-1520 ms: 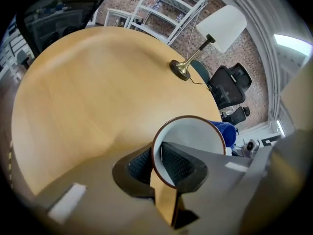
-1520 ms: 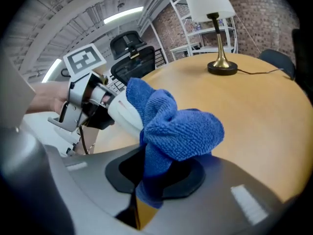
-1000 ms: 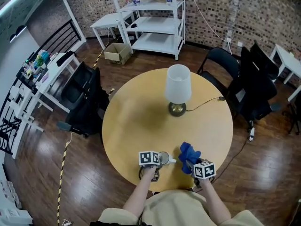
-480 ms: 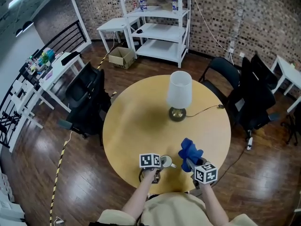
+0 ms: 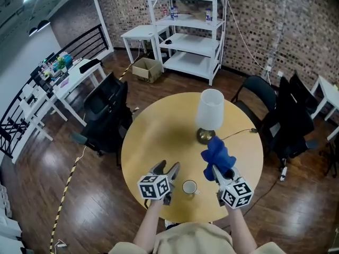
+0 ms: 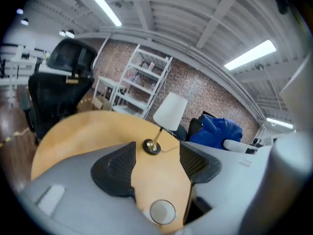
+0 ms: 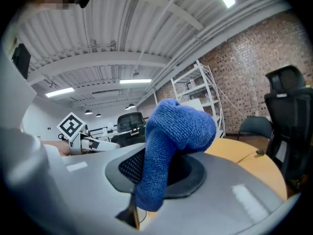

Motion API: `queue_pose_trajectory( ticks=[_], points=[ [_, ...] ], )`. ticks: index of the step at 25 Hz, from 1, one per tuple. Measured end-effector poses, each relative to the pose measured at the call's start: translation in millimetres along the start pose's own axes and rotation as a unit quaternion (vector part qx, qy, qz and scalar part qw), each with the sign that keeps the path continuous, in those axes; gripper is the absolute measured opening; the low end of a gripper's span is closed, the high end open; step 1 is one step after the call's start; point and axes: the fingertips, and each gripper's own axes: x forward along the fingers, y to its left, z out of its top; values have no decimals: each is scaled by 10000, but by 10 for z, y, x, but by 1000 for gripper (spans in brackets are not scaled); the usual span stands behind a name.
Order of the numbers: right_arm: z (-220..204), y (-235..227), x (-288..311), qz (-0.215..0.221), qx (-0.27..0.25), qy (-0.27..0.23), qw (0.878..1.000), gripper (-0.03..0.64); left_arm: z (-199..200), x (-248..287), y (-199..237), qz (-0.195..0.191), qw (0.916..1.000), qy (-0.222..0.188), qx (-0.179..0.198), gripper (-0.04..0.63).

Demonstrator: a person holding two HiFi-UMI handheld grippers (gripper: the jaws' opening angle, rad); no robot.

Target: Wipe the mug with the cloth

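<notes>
Set-down of the mug, judged the step in hand. Nearest the person, the left gripper (image 5: 168, 166) hung just above the table edge. Its jaws were opening, with only bare table between the pads. Just beside it, between the two grippers, the small white ceramic mug (image 5: 189, 187) stood upright on the round yellow wooden table (image 5: 151, 134), handle to the right, touched by neither gripper. Its bowl appeared empty. The right gripper (image 5: 218, 169) was raised above the table. Its jaws were clamped on the blue terry cloth (image 5: 217, 153), which bunched out beyond the tips, clear of the mug.

If wiping was to go on, the next move would call for the left jaws to close on the mug wall or handle to steady it. The cloth would then have to come down onto the rim or side.

Farther on stood a table lamp with a white shade and brass foot (image 5: 210, 110). On the floor beyond lay an open cardboard box (image 5: 148, 69), contents indistinct, beside white shelving (image 5: 192, 33).
</notes>
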Motion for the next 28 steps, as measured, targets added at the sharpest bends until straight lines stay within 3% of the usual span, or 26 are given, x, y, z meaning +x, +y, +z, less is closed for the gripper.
queue_pose_trajectory(
  ticks=[4, 9, 14, 28],
  points=[
    [428, 63, 52, -236, -580, -466, 9969, 83, 543, -253, -93, 340, 9894, -855, 1128, 266],
    [614, 106, 58, -434, -858, -564, 9938, 83, 887, -495, -306, 542, 9682, -1586, 1855, 267],
    [597, 125, 93, -378, -817, -503, 9947, 83, 978, -520, -413, 604, 9578, -1827, 2135, 265],
    [623, 245, 54, -418, -853, -591, 9937, 83, 1025, -465, -530, 467, 9526, -1966, 2273, 238]
  ],
)
